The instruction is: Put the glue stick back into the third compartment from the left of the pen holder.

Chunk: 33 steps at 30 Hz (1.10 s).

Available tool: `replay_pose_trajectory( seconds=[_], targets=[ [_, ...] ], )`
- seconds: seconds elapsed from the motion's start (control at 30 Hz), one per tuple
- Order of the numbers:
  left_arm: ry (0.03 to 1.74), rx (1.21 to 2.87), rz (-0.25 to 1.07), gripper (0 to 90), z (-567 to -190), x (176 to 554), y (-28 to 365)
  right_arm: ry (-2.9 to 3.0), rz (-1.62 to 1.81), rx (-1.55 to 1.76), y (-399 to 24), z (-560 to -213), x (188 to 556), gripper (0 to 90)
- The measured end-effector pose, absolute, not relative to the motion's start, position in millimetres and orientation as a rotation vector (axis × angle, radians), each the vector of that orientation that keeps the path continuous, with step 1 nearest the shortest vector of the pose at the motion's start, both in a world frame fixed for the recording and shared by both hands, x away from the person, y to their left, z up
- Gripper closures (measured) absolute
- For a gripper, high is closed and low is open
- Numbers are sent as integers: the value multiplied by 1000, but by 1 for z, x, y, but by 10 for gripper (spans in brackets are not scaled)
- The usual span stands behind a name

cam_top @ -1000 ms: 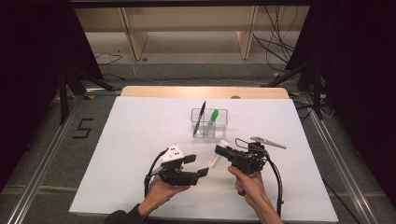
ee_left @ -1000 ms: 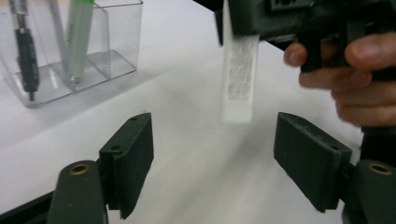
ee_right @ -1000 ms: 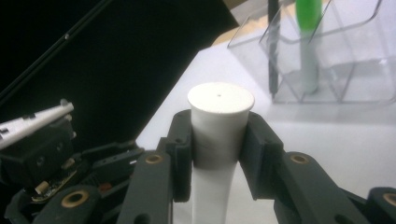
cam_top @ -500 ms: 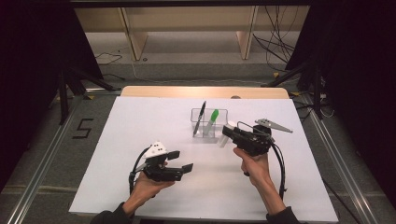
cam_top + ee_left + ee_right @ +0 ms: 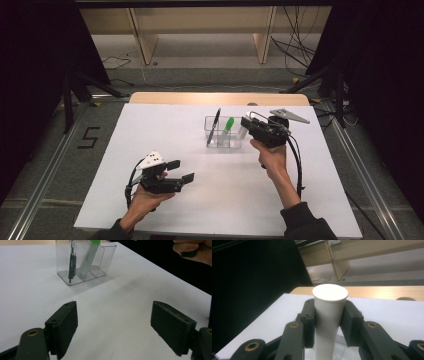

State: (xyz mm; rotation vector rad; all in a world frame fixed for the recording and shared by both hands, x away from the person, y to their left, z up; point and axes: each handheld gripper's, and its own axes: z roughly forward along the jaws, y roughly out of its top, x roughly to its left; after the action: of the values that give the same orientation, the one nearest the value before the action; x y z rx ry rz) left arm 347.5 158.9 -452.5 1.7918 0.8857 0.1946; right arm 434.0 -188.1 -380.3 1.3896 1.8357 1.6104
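On the white table [image 5: 150,130], the right gripper [image 5: 248,125] clamps a white tube [image 5: 329,312] just beside the clear holder [image 5: 223,140], while the left gripper [image 5: 181,171], its jaws just widened, stands empty.

holder [image 5: 223,137]: standing on table [image 5: 150,130], far centre
pen [image 5: 214,126], marker [image 5: 227,127]: leaning inside holder, pen left
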Motion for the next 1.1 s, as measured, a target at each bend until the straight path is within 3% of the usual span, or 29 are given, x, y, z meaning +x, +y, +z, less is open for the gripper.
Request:
replay_pose_trajectory(
  seconds=[0.67, 1.1],
  targets=[
    [855, 1782, 226, 212, -455, 340, 165, 1818, 1450, 1439, -173, -384, 484, 676],
    [862, 1759, 228, 207, -455, 342, 168, 1843, 1410, 1465, -168, -397, 495, 675]
  ],
)
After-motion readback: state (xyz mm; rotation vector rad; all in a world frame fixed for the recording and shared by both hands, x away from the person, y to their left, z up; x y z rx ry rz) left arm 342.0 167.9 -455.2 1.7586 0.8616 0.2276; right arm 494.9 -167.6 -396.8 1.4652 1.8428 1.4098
